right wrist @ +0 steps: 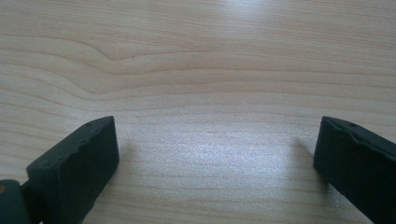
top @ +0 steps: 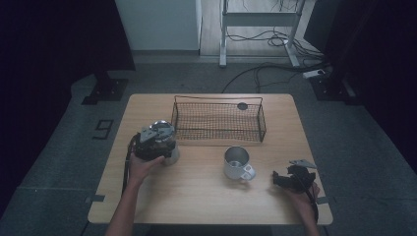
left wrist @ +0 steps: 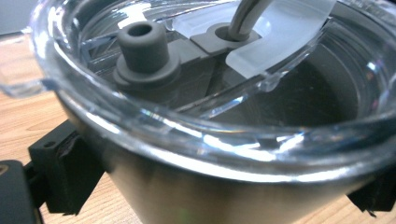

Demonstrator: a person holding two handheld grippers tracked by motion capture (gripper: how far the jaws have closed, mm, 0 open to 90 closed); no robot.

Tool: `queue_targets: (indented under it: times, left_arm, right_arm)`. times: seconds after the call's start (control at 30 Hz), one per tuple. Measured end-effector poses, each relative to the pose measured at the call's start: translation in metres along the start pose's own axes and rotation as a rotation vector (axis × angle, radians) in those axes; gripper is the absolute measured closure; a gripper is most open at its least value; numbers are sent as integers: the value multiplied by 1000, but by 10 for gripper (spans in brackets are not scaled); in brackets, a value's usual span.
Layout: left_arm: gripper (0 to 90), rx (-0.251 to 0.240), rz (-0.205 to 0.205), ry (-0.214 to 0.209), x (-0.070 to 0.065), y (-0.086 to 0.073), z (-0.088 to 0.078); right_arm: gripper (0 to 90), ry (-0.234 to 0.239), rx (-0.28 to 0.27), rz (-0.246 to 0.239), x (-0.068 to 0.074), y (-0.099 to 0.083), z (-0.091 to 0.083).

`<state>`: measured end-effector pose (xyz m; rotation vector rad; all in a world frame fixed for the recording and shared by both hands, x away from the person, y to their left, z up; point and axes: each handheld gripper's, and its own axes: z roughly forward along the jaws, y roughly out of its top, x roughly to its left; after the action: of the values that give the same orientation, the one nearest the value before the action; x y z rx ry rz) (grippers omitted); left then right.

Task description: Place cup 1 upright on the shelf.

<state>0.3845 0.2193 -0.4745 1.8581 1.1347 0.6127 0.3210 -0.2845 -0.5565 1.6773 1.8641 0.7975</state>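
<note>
High view: my left gripper [top: 156, 141] has its jaws closed around the lidded steel tumbler [top: 169, 150], which stands on the counter [top: 196, 196] just left of the wire basket [top: 219, 120]. My right gripper [top: 290, 178] rests with its jaws wide apart, holding nothing, right of the steel mug [top: 237, 163]. I judge neither vessel is in the basket yet.

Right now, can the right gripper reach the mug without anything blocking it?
Probably yes: the right gripper is open, and bare table lies between it and the mug, handle turned its way.
</note>
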Motion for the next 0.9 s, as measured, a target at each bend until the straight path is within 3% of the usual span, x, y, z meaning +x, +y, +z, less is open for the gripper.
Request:
queue_targets:
  times: [0.37,0.9]
  left_arm:
    - [40,-43,15,-10,-6,12,-17]
    - [40,-66,17,-17,-10,28,-30]
  right_arm:
    - [0,-1,0,0,0,0,0]
    - [0,-1,0,0,0,0,0]
